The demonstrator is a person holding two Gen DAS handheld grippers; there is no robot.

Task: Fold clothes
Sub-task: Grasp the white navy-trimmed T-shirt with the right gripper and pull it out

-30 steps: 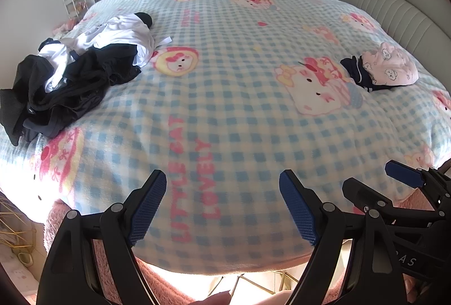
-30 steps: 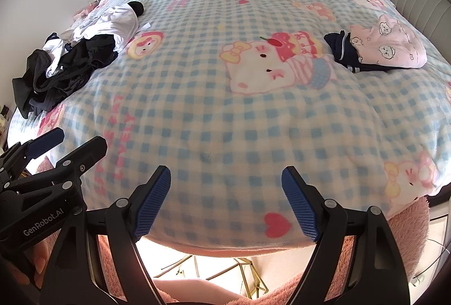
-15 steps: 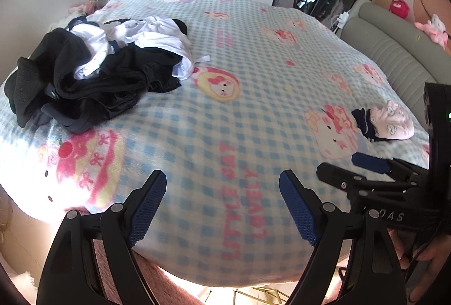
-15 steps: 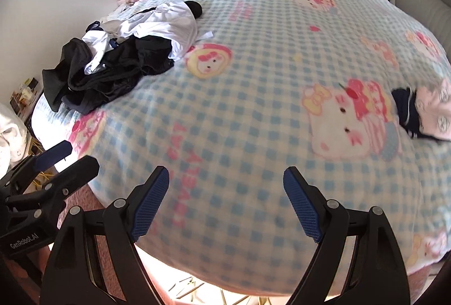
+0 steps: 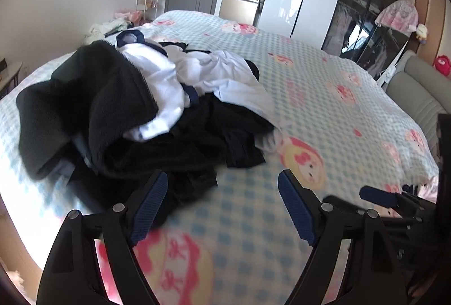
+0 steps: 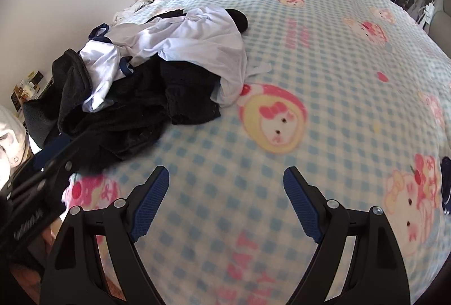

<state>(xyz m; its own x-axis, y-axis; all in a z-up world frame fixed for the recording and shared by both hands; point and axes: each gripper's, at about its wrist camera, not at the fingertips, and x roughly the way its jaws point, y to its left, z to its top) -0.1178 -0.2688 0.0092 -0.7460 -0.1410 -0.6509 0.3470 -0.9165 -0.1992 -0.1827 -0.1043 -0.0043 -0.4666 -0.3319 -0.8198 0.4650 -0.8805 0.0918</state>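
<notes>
Clothes pile [image 5: 146, 113] overlaps itself, hiding garment outlines.

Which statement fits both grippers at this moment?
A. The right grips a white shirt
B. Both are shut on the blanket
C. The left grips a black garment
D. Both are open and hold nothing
D: the left gripper and right gripper show spread fingers with only blanket between them; the clothes pile lies untouched.

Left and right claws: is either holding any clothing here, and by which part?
Nothing is held. Left claw and right claw are both open above the blanket, short of the clothes pile.
</notes>
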